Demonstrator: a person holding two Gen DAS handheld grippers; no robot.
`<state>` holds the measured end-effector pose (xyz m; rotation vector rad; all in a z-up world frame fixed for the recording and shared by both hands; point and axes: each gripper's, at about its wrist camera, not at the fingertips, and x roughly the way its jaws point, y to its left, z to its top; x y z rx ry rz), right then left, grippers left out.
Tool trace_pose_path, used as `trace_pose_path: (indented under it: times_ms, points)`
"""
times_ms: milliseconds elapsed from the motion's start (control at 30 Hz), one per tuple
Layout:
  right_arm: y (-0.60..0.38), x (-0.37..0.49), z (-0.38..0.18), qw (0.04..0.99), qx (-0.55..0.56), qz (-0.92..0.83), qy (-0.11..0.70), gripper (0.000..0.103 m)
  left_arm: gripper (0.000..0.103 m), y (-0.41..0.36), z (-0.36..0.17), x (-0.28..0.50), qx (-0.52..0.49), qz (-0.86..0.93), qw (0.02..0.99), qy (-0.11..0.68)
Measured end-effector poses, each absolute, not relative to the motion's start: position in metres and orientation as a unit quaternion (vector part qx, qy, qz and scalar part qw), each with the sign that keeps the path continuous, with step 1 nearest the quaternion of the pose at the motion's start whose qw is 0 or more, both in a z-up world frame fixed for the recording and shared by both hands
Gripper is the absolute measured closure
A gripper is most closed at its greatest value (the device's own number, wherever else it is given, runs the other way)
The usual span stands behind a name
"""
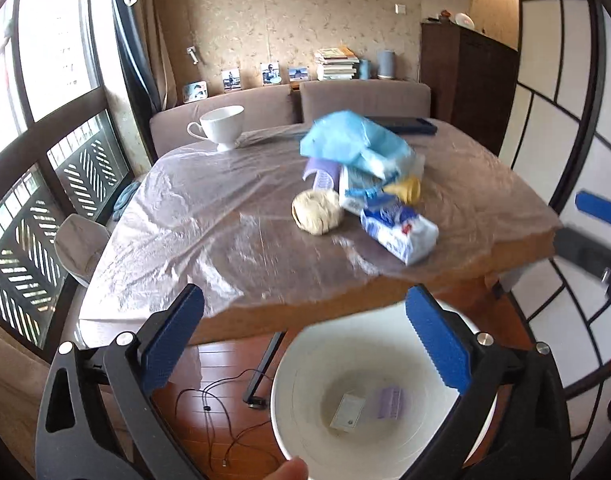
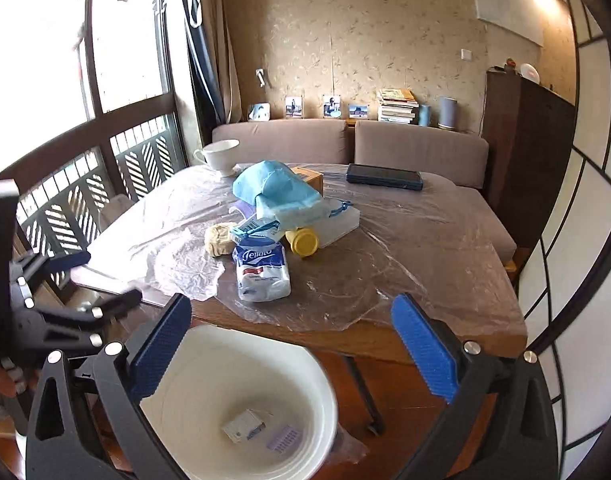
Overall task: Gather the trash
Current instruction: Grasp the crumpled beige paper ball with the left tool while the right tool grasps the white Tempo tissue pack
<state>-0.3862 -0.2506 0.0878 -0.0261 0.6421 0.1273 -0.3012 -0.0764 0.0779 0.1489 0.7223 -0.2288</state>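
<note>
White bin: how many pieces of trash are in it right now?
2: a small white box and a purple strip beside it on the white bin floor; the near side is hidden.

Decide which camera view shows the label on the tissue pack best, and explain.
The right wrist view: the tissue pack faces the camera upright, so its printed label shows. In the left wrist view the pack lies angled and blurred, its lettering unreadable.

We see left gripper (image 1: 305,344) jaws wide, empty, over white bin (image 1: 289,412); small box (image 1: 347,411), purple scrap (image 1: 390,402) inside; trash heap (image 1: 361,184) on table (image 1: 209,224)
</note>
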Motion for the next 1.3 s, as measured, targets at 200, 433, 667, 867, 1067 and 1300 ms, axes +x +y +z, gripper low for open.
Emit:
trace_pose_path:
  times_ms: [200,433,667,867,1067,1300]
  points:
    - [-0.238,-0.366,0.074,0.938,-0.010,0.087,0.334,0.004,0.001,-0.074,0.073,-0.275,0.068,-0.100,0.920,0.374]
    - [-0.222,-0.335,0.051,0.921,0.026,0.128,0.366,0.007,0.002,-0.080,0.060,-0.242,0.096,-0.129,0.907,0.389]
    - [-0.209,-0.300,0.026,0.911,0.032,0.108,0.397,0.017,0.002,-0.076,0.044,-0.190,0.107,-0.191,0.890,0.401]
    - [-0.197,-0.276,0.007,0.905,0.018,0.089,0.416,0.022,0.010,-0.092,0.019,-0.165,0.152,-0.236,0.863,0.421]
    - [-0.194,-0.265,-0.001,0.901,0.014,0.092,0.424,0.030,0.017,-0.101,0.010,-0.153,0.153,-0.248,0.854,0.431]
    - [-0.199,-0.255,-0.001,0.897,0.005,0.116,0.426,0.040,0.030,-0.109,0.012,-0.148,0.139,-0.252,0.854,0.434]
